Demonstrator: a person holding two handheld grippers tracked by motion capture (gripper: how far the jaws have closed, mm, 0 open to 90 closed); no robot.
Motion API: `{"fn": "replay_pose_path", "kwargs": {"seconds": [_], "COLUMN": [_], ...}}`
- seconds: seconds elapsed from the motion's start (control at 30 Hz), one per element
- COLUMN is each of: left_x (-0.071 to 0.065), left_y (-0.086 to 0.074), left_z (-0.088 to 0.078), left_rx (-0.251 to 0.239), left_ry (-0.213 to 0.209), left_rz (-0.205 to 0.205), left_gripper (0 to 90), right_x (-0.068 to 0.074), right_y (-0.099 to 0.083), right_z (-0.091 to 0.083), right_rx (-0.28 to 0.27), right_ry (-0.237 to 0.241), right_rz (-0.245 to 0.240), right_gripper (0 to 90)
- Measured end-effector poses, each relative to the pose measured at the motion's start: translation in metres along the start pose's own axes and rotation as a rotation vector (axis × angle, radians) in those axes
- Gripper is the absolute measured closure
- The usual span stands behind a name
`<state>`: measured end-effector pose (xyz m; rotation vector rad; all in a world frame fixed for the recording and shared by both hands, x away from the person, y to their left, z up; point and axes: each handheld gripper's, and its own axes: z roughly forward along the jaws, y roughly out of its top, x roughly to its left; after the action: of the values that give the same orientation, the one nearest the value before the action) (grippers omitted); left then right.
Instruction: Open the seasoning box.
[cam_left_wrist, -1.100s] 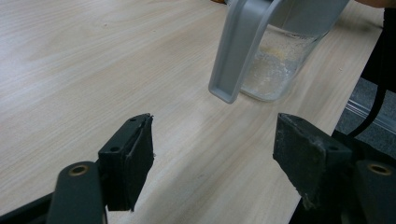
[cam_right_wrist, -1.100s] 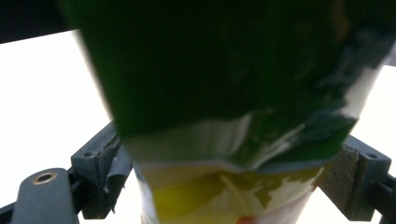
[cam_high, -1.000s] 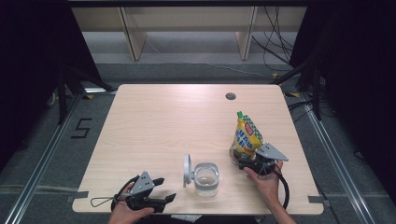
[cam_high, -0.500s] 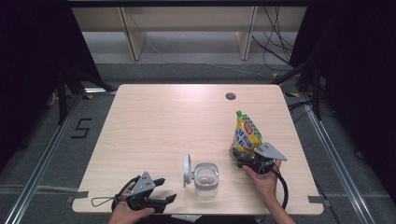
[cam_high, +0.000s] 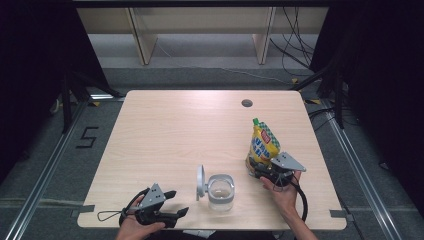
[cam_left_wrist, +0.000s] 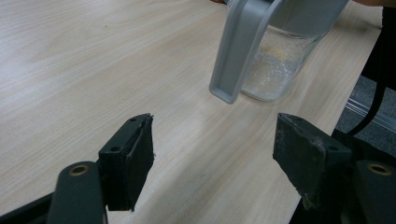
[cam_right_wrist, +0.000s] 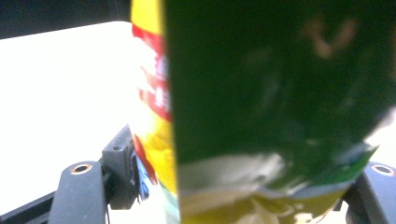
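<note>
- The step in hand, as I judge it, is taking hold of the yellow pouch (cam_high: 262, 145), which stands upright on the bench (cam_high: 170, 130) just right of the glass jar (cam_high: 220, 191) and a little farther from the person.
- The right gripper (cam_high: 260, 169) sits at the foot of the pouch, on its side nearest the person. Its jaws have just been closing, and in the right gripper view the pouch (cam_right_wrist: 261, 107) sits between the two fingers (cam_right_wrist: 122, 163), with the left one at or very near its side. Whether both pads press on it yet I cannot tell; the far finger is half hidden behind the pouch's crumpled bottom edge.
- The jar stands open, its grey hinged lid (cam_high: 200, 181) tipped up on the side away from the pouch. The left gripper view shows pale residue or powder low inside the jar (cam_left_wrist: 275, 60).
- The left gripper (cam_high: 175, 202) rests low on the bench to the left of the jar, with its jaws wide apart and nothing between them, pointing toward the jar.
- The next move probably calls for a firm squeeze low on the pouch before lifting, since its soft body may buckle or slip. The pouch could then be carried over the jar's mouth, and the free left gripper could steady the jar.
</note>
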<state>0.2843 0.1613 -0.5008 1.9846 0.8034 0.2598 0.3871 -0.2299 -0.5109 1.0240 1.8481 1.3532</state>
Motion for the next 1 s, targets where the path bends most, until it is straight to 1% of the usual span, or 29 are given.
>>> {"fn": "replay_pose_path", "kwargs": {"seconds": [0.03, 0.07, 0.1, 0.13, 0.17, 0.2, 0.23, 0.27, 0.3, 0.33, 0.37, 0.4, 0.43, 0.47, 0.5, 0.53, 0.57, 0.6, 0.63, 0.67, 0.7, 0.77, 0.8, 0.83, 0.87, 0.9, 0.93, 0.97, 1.0], "left_x": [0.0, 0.001, 0.001, 0.002, 0.0, 0.001, 0.001, 0.001, 0.001, 0.001, 0.001, 0.002, 0.002, 0.004, 0.003, 0.005, 0.004, 0.005, 0.005, 0.004, 0.005, 0.005, 0.005, 0.005, 0.007, 0.007, 0.006, 0.007, 0.009], "left_y": [0.0, 0.001, 0.001, 0.001, 0.0, 0.001, 0.001, 0.001, 0.001, 0.002, 0.002, 0.002, 0.002, 0.002, 0.002, 0.002, 0.001, 0.001, 0.001, 0.001, 0.002, 0.002, 0.002, 0.002, 0.002, 0.002, 0.002, 0.002, 0.003], "left_z": [-0.001, -0.002, -0.002, -0.003, -0.002, -0.002, -0.002, -0.002, -0.002, -0.002, -0.003, -0.003, -0.002, -0.002, -0.002, -0.002, -0.002, -0.003, -0.003, -0.003, -0.004, -0.004, -0.005, -0.005, -0.006, -0.005, -0.005, -0.006, -0.006], "left_rx": [0.006, 0.007, 0.001, 0.01, 0.001, 0.001, -0.001, -0.011, -0.009, -0.013, -0.004, -0.003, -0.007, -0.003, -0.001, -0.003, -0.008, -0.006, -0.01, -0.021, -0.013, -0.015, -0.014, -0.017, -0.012, -0.022, -0.018, -0.01, 0.0], "left_ry": [0.003, 0.003, 0.002, 0.005, 0.008, 0.008, 0.008, 0.01, 0.009, 0.008, 0.01, 0.01, 0.012, 0.018, 0.015, 0.015, 0.016, 0.019, 0.02, 0.021, 0.021, 0.027, 0.028, 0.035, 0.042, 0.044, 0.05, 0.055, 0.062], "left_rz": [0.005, 0.014, 0.019, 0.013, -0.01, -0.002, 0.004, 0.005, 0.004, -0.008, -0.006, -0.005, -0.009, -0.002, -0.01, 0.002, -0.011, -0.006, -0.012, -0.015, -0.007, -0.02, -0.019, -0.01, 0.005, -0.001, -0.017, -0.01, 0.01], "left_gripper": [28.5, 28.5, 28.6, 28.6, 28.7, 28.7, 28.7, 28.7, 28.7, 28.7, 28.7, 28.7, 28.8, 28.7, 28.8, 28.7, 28.7, 28.7, 28.7, 28.6, 28.6, 28.2, 27.8, 26.9, 25.9, 24.7, 23.5, 22.2, 20.5], "right_x": [0.0, 0.0, 0.002, 0.001, 0.0, 0.002, 0.002, 0.002, 0.005, 0.005, 0.006, 0.006, 0.007, 0.009, 0.01, 0.008, 0.008, 0.011, 0.01, 0.012, 0.012, 0.015, 0.017, 0.016, 0.017, 0.019, 0.019, 0.02, 0.02], "right_y": [0.001, 0.001, 0.002, 0.003, 0.004, 0.004, 0.006, 0.006, 0.006, 0.007, 0.008, 0.009, 0.011, 0.012, 0.015, 0.016, 0.018, 0.02, 0.022, 0.022, 0.023, 0.024, 0.023, 0.024, 0.024, 0.025, 0.026, 0.027, 0.028], "right_z": [-0.001, -0.001, -0.003, -0.003, -0.003, -0.005, -0.009, -0.009, -0.011, -0.014, -0.016, -0.02, -0.023, -0.026, -0.028, -0.029, -0.031, -0.035, -0.037, -0.04, -0.044, -0.048, -0.051, -0.053, -0.054, -0.056, -0.057, -0.059, -0.06], "right_rx": [0.016, 0.012, 0.025, 0.022, 0.017, 0.028, 0.038, 0.038, 0.041, 0.052, 0.048, 0.042, 0.039, 0.038, 0.038, 0.03, 0.03, 0.034, 0.031, 0.03, 0.028, 0.039, 0.037, 0.035, 0.037, 0.038, 0.032, 0.033, 0.028], "right_ry": [0.003, 0.006, 0.004, 0.008, 0.023, 0.014, 0.025, 0.025, 0.023, 0.042, 0.043, 0.045, 0.037, 0.031, 0.016, 0.012, 0.008, 0.004, 0.007, 0.003, 0.005, 0.001, -0.005, 0.002, -0.001, -0.003, -0.006, -0.004, -0.004], "right_rz": [-0.005, -0.011, -0.006, -0.021, -0.057, -0.057, -0.113, -0.113, -0.104, -0.138, -0.127, -0.132, -0.139, -0.129, -0.14, -0.169, -0.177, -0.163, -0.184, -0.17, -0.2, -0.226, -0.212, -0.234, -0.231, -0.231, -0.247, -0.255, -0.276], "right_gripper": [29.6, 29.7, 29.8, 29.8, 29.9, 30.0, 30.1, 30.1, 30.2, 30.2, 30.3, 30.3, 30.3, 30.4, 30.4, 30.4, 30.4, 30.4, 30.4, 30.4, 30.4, 30.4, 30.4, 30.4, 30.4, 30.5, 30.4, 30.5, 30.5]}}
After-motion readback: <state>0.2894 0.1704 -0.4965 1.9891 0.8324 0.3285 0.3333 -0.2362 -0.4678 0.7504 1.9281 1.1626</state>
